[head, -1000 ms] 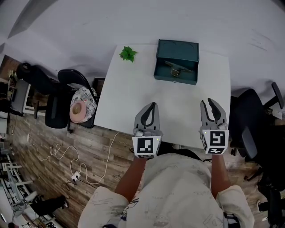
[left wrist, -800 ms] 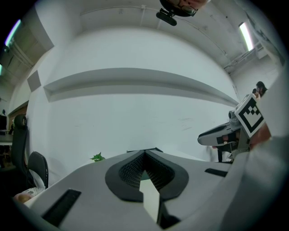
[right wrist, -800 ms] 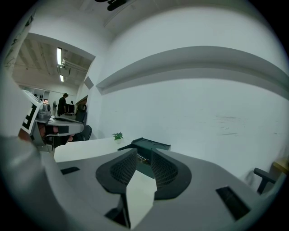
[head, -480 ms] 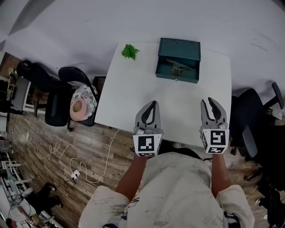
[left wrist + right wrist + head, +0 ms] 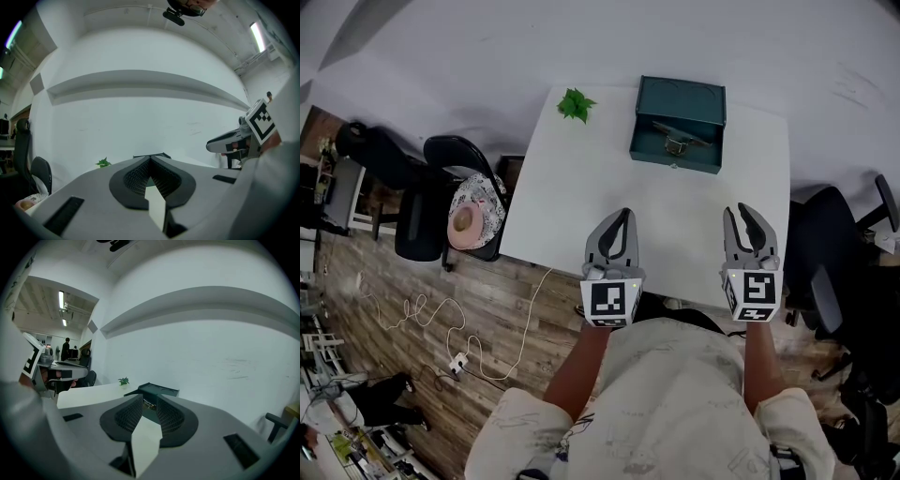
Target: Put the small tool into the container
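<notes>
While parked low in frame: left gripper (image 5: 622, 217) fingers clenched, empty; right gripper (image 5: 738, 217) fingers parted, just closing, empty. Risks jolting small tool (image 5: 677, 143) from container (image 5: 673, 160) on careless reach.

Office, swivel chairs (image 5: 420, 225), white desk (image 5: 581, 197)

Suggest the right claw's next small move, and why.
Probably ease the right claw toward the container, perhaps to close it: its jaws, which have just been closing, stand apart, empty, aimed there. The small tool already seems inside.
</notes>
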Motion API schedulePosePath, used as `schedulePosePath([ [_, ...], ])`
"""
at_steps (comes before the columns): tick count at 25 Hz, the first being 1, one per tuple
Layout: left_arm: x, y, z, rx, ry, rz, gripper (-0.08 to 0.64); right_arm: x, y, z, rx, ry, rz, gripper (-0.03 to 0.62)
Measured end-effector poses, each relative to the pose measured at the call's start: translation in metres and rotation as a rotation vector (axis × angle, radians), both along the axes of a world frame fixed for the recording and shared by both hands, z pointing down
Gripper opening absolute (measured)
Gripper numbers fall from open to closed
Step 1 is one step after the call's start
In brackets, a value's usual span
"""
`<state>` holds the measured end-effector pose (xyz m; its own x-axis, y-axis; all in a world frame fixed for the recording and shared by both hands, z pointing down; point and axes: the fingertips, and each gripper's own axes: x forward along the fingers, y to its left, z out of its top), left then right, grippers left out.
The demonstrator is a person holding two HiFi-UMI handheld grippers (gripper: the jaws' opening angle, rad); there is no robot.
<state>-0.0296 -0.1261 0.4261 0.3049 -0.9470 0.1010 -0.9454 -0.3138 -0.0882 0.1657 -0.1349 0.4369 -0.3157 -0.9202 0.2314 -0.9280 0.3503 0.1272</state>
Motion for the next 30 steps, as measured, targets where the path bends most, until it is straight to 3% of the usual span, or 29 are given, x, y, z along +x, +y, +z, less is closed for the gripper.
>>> schedulePosePath([
  [30, 0.017, 0.008, -0.008, 0.003, -0.032, -0.003, 0.006, -0.003, 0.006, 0.005, -0.015, -0.015, -0.093, 0.021],
])
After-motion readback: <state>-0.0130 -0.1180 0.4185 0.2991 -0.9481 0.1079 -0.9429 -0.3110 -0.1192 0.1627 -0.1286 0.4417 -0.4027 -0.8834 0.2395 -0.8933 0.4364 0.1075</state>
